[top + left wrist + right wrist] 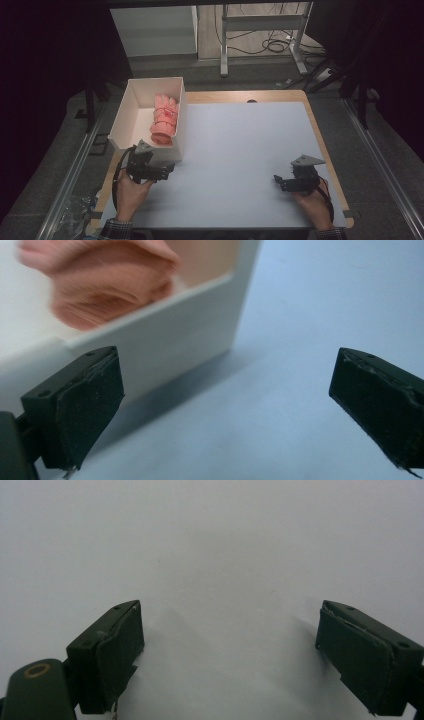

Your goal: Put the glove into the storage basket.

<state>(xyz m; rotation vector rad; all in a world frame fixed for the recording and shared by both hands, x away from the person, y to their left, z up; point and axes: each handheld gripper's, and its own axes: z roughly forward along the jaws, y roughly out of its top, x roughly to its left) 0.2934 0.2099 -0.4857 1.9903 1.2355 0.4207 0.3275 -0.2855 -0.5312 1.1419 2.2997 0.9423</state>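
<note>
High view: pink knitted glove (164,120) lies inside the open white rectangular box (131,102) at the far left of the pale blue counter (240,150), tucked against the box's right wall. Left tool (167,169) sits just outside the box's near corner, jaws wide, nothing in them; my read is the glove is already dropped and the tool is clear of the wall. Right tool (278,181) rests low on the counter, well apart, jaws spread and empty; looks parked

Left gripper view: left tool (225,400) gaping, bare counter between the pads. Box corner (200,325) just beside the left-hand jaw, not touching as far as I can tell. Glove cuff (100,285) blurred above the rim; close-up confirms no fabric snagged

Right gripper view: right tool (230,650) wide open over plain counter (215,545), which the high view leaves too small to settle
</note>
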